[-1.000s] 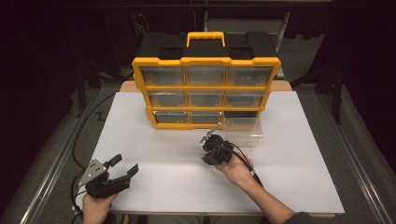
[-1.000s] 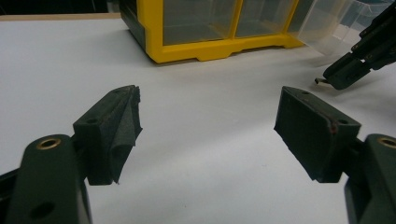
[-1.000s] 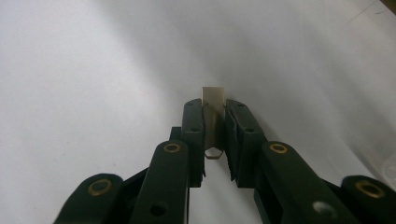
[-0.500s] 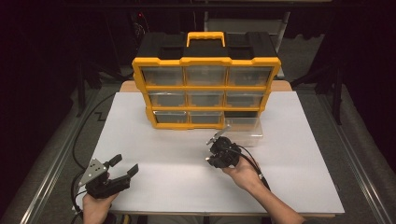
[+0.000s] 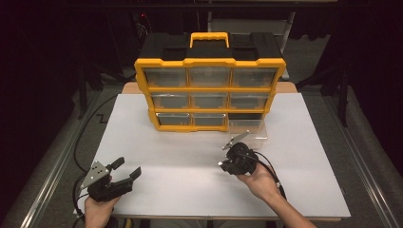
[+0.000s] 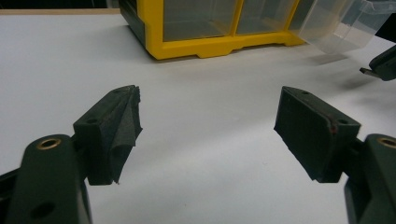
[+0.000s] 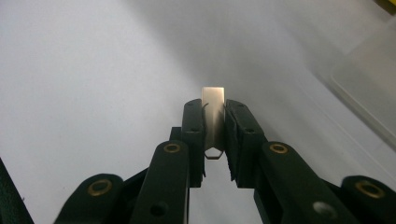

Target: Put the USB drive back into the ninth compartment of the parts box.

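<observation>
My right gripper [image 7: 215,122] is shut on a small flat metal strip [image 7: 213,109], which stands upright between the pads above the white table. In the high view the right gripper [image 5: 225,163] hovers right of centre, in front of a clear drawer [image 5: 247,128] pulled out of the bottom right slot of a yellow and black organizer [image 5: 209,88]. At the table's front left my left gripper [image 5: 127,172] rests open; nothing is between its pads [image 6: 116,128]. The left gripper view also has the organizer's base [image 6: 210,44] and the clear drawer [image 6: 341,23].
The white table top [image 5: 190,161] reaches from the organizer to the near edge. Black cables [image 5: 83,142] trail off the left side. Dark floor and metal rails surround the table.
My right gripper has drifted to the right and a little nearer the person, still clamped on the metal strip. The left gripper has stayed where it was.
</observation>
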Available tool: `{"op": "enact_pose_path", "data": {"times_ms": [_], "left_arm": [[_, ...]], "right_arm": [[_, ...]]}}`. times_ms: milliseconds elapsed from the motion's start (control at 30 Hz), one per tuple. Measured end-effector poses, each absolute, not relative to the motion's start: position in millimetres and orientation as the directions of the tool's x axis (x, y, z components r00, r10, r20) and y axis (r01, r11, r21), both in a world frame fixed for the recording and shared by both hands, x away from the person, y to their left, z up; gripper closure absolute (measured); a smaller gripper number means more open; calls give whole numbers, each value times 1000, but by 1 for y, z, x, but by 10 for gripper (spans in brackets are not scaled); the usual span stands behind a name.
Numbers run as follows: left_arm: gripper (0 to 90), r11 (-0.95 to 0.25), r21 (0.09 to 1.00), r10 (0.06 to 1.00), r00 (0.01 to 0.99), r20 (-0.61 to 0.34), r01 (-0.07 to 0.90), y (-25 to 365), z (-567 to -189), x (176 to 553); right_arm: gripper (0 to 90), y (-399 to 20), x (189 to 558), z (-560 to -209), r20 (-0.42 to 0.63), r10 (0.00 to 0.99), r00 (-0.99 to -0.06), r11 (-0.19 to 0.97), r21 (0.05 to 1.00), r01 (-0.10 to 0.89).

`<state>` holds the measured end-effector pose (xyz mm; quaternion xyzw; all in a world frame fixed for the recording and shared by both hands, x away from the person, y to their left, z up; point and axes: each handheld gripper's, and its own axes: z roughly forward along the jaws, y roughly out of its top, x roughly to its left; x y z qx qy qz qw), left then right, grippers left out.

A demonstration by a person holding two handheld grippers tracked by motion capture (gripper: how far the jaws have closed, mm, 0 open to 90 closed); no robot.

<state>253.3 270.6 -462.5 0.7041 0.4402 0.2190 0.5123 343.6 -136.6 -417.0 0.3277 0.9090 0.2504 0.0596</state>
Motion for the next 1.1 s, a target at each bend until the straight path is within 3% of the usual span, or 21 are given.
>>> {"op": "enact_pose_path", "data": {"times_ms": [1100], "left_arm": [[235, -97, 914, 846, 516, -132, 393, 270, -463, 253]], "right_arm": [[798, -180, 329, -408, 76, 676, -733, 581, 556, 594]]}}
